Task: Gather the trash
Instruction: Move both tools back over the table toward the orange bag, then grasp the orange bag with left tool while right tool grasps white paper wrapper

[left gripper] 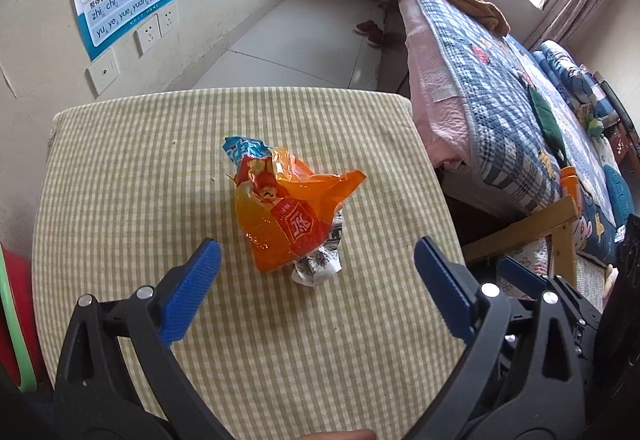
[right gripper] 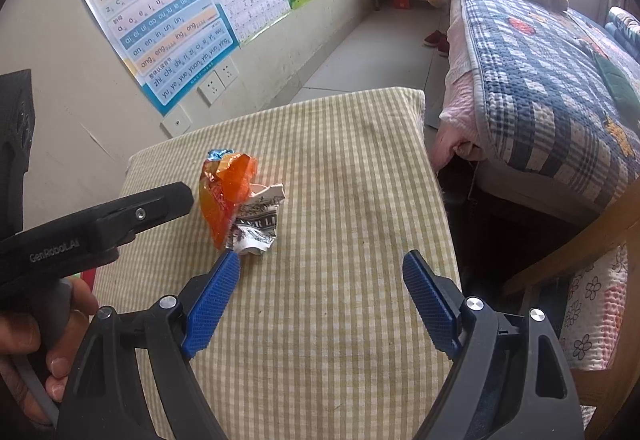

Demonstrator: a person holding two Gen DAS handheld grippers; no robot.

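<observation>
Nearest you, your left tool (left gripper: 316, 272) hangs over the near part of the tabletop (left gripper: 120, 168), a surface covered in green-and-cream checked cloth, with its blue ribbed pads spread wide and nothing between them. Your right tool (right gripper: 322, 282) is likewise released and empty, low over the cloth, its left pad tip just beside the trash.

The trash sits near the middle of the tabletop: a crumpled orange-and-red plastic snack wrapper (left gripper: 288, 208) with a blue torn end at its far side, and a scrunched ball of black-and-white printed paper (left gripper: 318, 266) tucked against its near right corner, touching it. From the right wrist view the paper (right gripper: 256, 220) lies on the near right of the wrapper (right gripper: 224, 192).

Both pieces look very light and soft; expect the film to be slick and springy, and likely to skid on the cloth if you push it from one side. Take the wrapper across its bunched middle, where the folds are thickest, rather than by a thin flap. The paper ball should crush easily, so pinch it through its centre. One wide bite may catch both where they meet.
</observation>
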